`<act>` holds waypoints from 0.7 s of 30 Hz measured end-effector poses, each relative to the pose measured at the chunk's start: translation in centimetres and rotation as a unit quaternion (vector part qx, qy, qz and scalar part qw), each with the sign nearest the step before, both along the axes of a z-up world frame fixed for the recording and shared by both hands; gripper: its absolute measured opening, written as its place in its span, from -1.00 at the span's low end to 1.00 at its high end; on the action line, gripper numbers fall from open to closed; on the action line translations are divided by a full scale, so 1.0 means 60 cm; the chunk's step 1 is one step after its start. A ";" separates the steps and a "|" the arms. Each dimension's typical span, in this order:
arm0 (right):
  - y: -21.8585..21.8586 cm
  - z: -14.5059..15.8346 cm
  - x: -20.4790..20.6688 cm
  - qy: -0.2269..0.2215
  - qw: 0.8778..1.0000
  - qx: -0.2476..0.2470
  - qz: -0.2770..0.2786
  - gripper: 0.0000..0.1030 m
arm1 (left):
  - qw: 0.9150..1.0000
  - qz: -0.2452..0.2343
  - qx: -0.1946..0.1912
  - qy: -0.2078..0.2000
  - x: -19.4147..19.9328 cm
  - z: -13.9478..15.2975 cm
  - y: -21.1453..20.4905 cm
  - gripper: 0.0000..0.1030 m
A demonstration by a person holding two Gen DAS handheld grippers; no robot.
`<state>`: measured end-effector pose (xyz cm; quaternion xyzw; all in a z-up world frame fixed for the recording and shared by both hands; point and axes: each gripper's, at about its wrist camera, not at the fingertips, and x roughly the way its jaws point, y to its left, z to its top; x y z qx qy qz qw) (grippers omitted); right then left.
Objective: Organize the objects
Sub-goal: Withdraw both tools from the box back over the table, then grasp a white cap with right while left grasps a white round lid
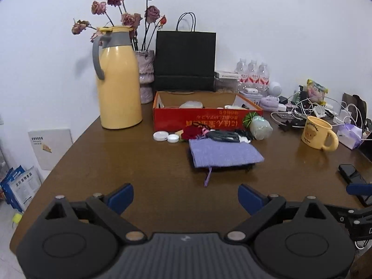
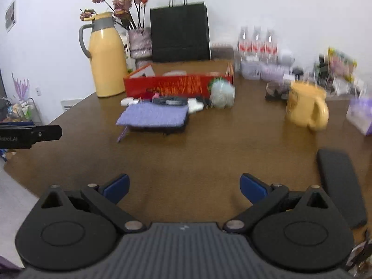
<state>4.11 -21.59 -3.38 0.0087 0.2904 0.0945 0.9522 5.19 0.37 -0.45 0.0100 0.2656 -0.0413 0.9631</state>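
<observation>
A red cardboard box (image 1: 207, 118) (image 2: 179, 84) stands open on the brown table (image 1: 139, 162). In front of it lie a purple knitted pouch (image 1: 224, 154) (image 2: 153, 115), two white round lids (image 1: 161, 136), a dark red item (image 1: 191, 133), a black comb (image 1: 223, 136) (image 2: 171, 100) and a pale green wrapped ball (image 1: 260, 126) (image 2: 223, 94). My left gripper (image 1: 185, 195) is open and empty, above bare table short of the pouch. My right gripper (image 2: 184, 186) is open and empty, also above bare table. The right wrist view is blurred.
A yellow thermos jug (image 1: 117, 81) (image 2: 105, 57), a vase of dried roses (image 1: 146, 74) and a black paper bag (image 1: 184, 60) stand at the back. A yellow mug (image 1: 319, 133) (image 2: 305, 105), cables, water bottles (image 1: 252, 74) and a black phone (image 2: 340, 186) are on the right.
</observation>
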 end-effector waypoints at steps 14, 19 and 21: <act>0.002 0.010 0.168 -0.030 0.999 -0.011 0.008 0.88 | 1.000 0.022 0.021 -0.001 0.226 -0.048 0.062 0.82; 0.026 0.011 0.302 -0.027 0.999 -0.001 0.020 0.24 | 0.998 0.015 0.061 0.027 0.385 -0.074 0.086 0.51; 0.037 0.006 0.351 -0.018 0.999 0.007 0.030 0.23 | 0.999 0.008 0.032 0.042 0.423 -0.078 0.097 0.51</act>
